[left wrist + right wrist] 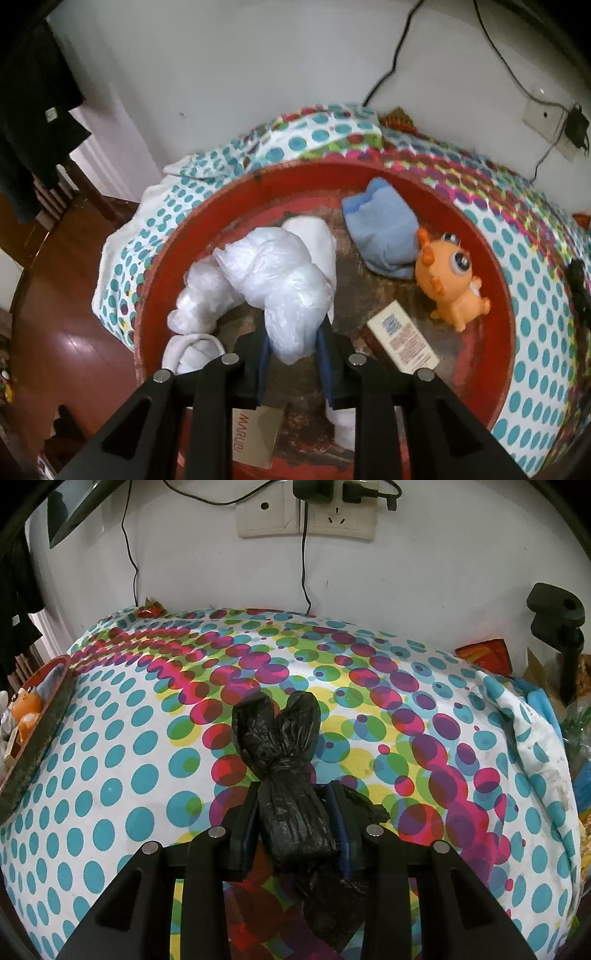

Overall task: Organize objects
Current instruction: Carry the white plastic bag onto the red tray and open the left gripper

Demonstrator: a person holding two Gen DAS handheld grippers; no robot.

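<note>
Left wrist view: a knotted white plastic bag sits between the jaws of the left gripper, which stand narrow and pinch its near end above a round red tray. The bag hangs over the middle of the tray, with a second white bundle just beside it on the left. On the tray's worn floor lie a folded blue cloth, an orange toy animal touching that cloth, a small printed box and a tan card box near the front edge. The tray rests on a bed covered with a dotted sheet. In the right wrist view, the right gripper is closed on a knotted black plastic bag over the dotted sheet, with wall sockets behind.
</note>
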